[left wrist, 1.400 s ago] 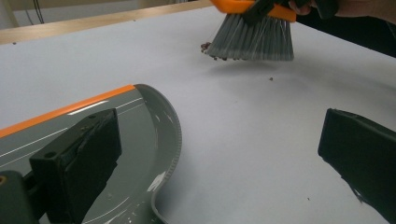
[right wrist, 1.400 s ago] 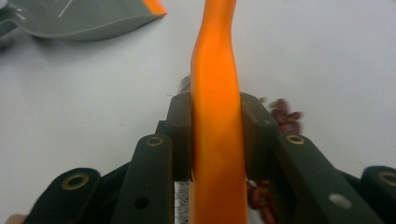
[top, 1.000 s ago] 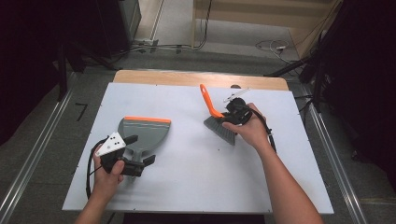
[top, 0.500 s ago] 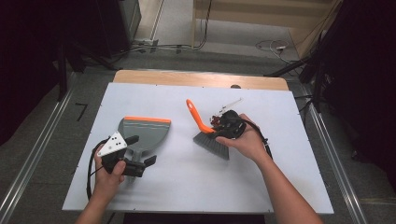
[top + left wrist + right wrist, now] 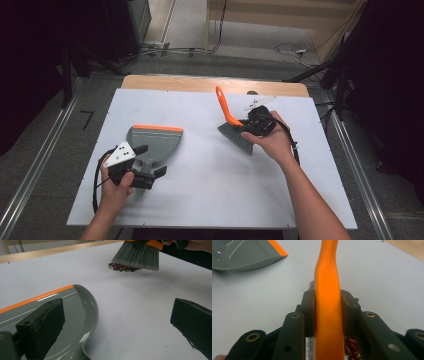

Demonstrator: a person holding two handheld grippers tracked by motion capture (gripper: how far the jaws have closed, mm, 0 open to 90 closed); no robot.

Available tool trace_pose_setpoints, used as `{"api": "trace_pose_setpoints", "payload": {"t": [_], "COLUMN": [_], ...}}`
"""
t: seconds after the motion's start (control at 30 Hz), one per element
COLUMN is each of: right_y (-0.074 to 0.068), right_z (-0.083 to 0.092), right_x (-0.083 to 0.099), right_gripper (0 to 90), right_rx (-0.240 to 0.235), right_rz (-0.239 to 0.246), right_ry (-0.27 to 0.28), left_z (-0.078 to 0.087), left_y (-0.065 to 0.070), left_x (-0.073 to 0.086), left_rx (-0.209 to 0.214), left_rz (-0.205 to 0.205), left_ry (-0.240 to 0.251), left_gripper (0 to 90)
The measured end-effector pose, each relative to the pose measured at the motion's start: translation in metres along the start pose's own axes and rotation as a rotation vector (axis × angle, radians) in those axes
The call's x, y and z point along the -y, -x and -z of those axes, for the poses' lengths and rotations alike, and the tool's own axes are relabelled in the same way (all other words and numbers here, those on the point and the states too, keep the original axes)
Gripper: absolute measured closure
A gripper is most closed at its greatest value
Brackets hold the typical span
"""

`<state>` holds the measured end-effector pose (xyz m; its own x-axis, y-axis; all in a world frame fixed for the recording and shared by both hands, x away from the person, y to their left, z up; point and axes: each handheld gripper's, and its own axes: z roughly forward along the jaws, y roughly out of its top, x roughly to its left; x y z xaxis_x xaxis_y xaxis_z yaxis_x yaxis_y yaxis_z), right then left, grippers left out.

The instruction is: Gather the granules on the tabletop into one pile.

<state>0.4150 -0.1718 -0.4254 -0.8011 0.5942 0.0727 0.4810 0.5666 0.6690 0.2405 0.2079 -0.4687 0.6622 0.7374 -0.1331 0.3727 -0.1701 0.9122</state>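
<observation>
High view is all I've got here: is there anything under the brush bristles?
Observer: Yes. The left gripper view shows a small pile of dark red beans at the brush bristle tips.
Operator: Is the handle gripped firmly?
Observer: The right gripper has both jaws pressed against the orange handle.
Operator: And my other hand?
Observer: The left gripper stands wide open, one jaw over the dustpan, the other over bare table.

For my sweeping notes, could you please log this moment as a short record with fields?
surface: white table
brush: orange handle clamped in right gripper, bristles over the beans
beans: small dark red heap at the bristle tips
dustpan: grey, orange lip, flat on table, apart from the heap
left gripper: open, one jaw over the dustpan
</observation>
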Motion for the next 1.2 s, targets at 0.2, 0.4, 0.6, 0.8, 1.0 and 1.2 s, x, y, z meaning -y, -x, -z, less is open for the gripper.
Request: {"api": "trace_pose_setpoints", "payload": {"t": [0.2, 0.4, 0.6, 0.8, 1.0, 1.2], "right_y": [-0.007, 0.005, 0.011, 0.024, 0.041, 0.032], "right_z": [-0.023, -0.028, -0.016, 0.012, 0.008, -0.011], "right_x": [0.003, 0.002, -0.001, -0.003, 0.01, 0.016], "right_gripper": [67.8, 67.6, 67.8, 67.7, 67.7, 68.0], "right_rx": [-0.031, 0.039, 0.052, 0.26, 0.489, 0.499], "right_rz": [0.018, -0.033, -0.066, -0.152, -0.185, -0.127], "right_ry": [-0.081, -0.086, -0.05, 0.056, -0.033, -0.07], "left_z": [0.001, 0.0, 0.001, 0.002, 0.002, 0.002], "left_y": [0.001, 0.001, -0.001, 0.0, 0.0, 0.0], "left_x": [0.0, 0.0, 0.0, 0.0, -0.001, 0.0], "left_rx": [-0.002, -0.001, -0.004, -0.004, -0.005, -0.006], "left_rz": [0.0, -0.001, 0.002, 0.002, 0.001, 0.001], "left_ry": [0.002, 0.003, 0.002, 0.005, 0.005, 0.003], "left_gripper": [0.0, 0.0, 0.0, 0.0, 0.0, 0.0]}}
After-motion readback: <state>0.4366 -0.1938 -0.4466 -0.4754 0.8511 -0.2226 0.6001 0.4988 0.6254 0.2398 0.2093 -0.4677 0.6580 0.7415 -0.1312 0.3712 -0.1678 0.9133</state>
